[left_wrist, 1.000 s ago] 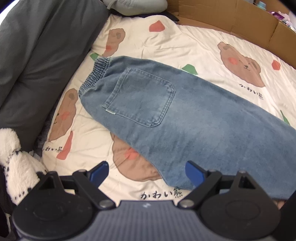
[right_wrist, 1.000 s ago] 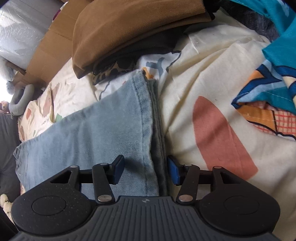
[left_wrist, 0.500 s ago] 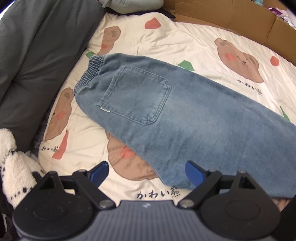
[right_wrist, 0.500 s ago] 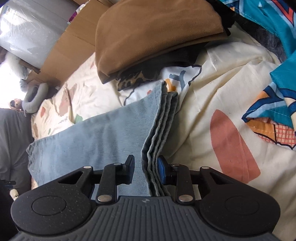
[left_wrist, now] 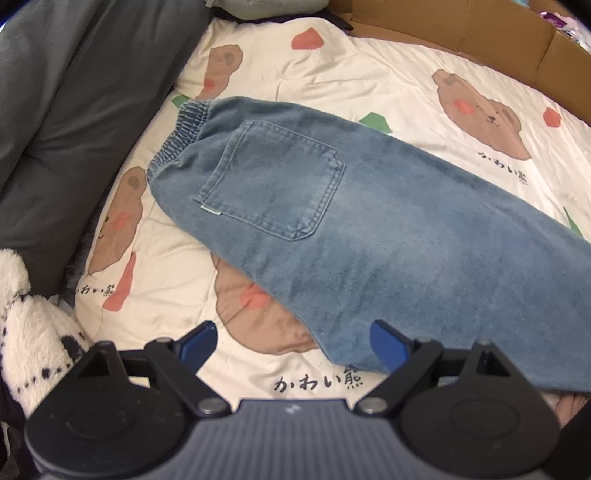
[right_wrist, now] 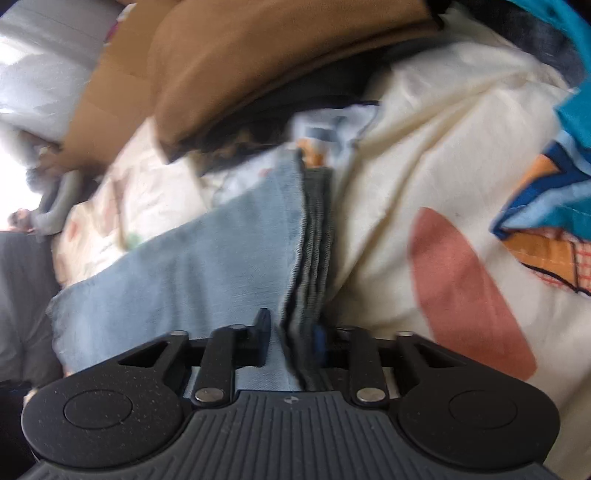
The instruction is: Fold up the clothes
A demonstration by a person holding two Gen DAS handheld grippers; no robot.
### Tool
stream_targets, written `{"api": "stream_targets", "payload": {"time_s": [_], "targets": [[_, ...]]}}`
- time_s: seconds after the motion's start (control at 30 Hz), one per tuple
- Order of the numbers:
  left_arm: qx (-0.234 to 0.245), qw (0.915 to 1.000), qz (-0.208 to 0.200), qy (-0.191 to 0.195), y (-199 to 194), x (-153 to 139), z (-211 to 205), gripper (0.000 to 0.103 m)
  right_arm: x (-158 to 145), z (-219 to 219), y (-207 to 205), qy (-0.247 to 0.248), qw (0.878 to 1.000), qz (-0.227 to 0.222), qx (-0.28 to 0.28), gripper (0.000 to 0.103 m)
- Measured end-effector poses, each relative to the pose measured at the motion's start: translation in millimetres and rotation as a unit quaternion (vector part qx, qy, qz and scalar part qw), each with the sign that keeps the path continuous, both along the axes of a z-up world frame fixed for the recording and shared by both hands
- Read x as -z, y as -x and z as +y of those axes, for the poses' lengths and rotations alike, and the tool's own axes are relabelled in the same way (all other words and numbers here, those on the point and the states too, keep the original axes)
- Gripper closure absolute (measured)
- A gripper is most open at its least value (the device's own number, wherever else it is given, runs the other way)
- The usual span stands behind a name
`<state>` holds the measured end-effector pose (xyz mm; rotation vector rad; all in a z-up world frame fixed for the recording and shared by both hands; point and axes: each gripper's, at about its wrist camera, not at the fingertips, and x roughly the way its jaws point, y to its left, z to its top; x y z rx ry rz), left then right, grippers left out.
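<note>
Blue denim jeans (left_wrist: 388, 236), folded lengthwise and lying flat across a cream bedspread (left_wrist: 369, 81) printed with brown bears, red and green shapes and dark lettering. Elastic waistband (left_wrist: 177, 144) toward the left of the left wrist view, a stitched back pocket (left_wrist: 273, 188) facing up, the legs running off to the right. At the far end, in the blurred right wrist view, the stacked leg hems (right_wrist: 310, 266) bunched into several layers between the blue pads of the right gripper (right_wrist: 291, 336), jaws narrow and closing, pads at or nearly at the cloth on both sides. Left gripper (left_wrist: 291, 343) hanging above the near edge of the jeans, jaws wide, nothing between them, its right pad over the denim edge and its left pad over bare bedspread. Just beyond the hems, a folded brown garment (right_wrist: 280, 55) on top of darker clothing. To the right, a teal patterned fabric (right_wrist: 554, 192). Along the left of the bed, a dark grey cushion (left_wrist: 74, 96) and, at the lower corner, a fluffy white item with black spots (left_wrist: 26, 325). Brown cardboard (left_wrist: 461, 33) along the far side of the bed.
</note>
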<state>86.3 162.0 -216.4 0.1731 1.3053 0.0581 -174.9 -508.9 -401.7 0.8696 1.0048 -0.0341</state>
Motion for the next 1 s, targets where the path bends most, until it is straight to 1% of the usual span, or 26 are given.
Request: {"api": "stream_targets", "payload": {"time_s": [0.13,0.27,0.4,0.43,0.5,0.6,0.67,0.8,0.87,1.0], "targets": [[-0.003,1.0000,0.000,0.004,1,3,2,0.012,-14,-1,-1,-0.007,0.999,-0.011,-0.031,0.090],[-0.016,0.9999,0.005,0.005,2,10,6,0.012,-14,2,-8,0.000,0.999,0.001,-0.039,0.088],[-0.010,0.9999,0.009,0.004,5,12,5,0.012,-15,8,-15,0.007,0.999,0.008,-0.049,0.086],[-0.010,0.9999,0.010,0.003,5,13,6,0.012,-14,8,-17,0.008,0.999,0.010,-0.052,0.085],[-0.015,0.9998,0.014,0.001,5,17,8,0.012,-8,8,-21,0.011,0.998,0.020,-0.050,0.081],[-0.018,0.9997,0.017,0.002,5,20,8,0.012,2,7,-28,0.010,0.999,0.032,-0.042,0.080],[-0.016,0.9997,0.019,0.003,4,23,7,0.012,11,6,-31,-0.002,0.999,0.036,-0.030,0.080],[-0.010,0.9997,0.020,0.007,2,29,4,0.012,25,-2,-30,-0.048,0.998,0.037,0.003,0.080],[-0.012,0.9997,0.020,0.010,0,33,3,0.012,29,-7,-28,-0.073,0.996,0.041,0.016,0.082],[-0.012,0.9995,0.021,0.018,-2,41,-1,0.012,37,-14,-23,-0.117,0.991,0.055,0.030,0.081]]}}
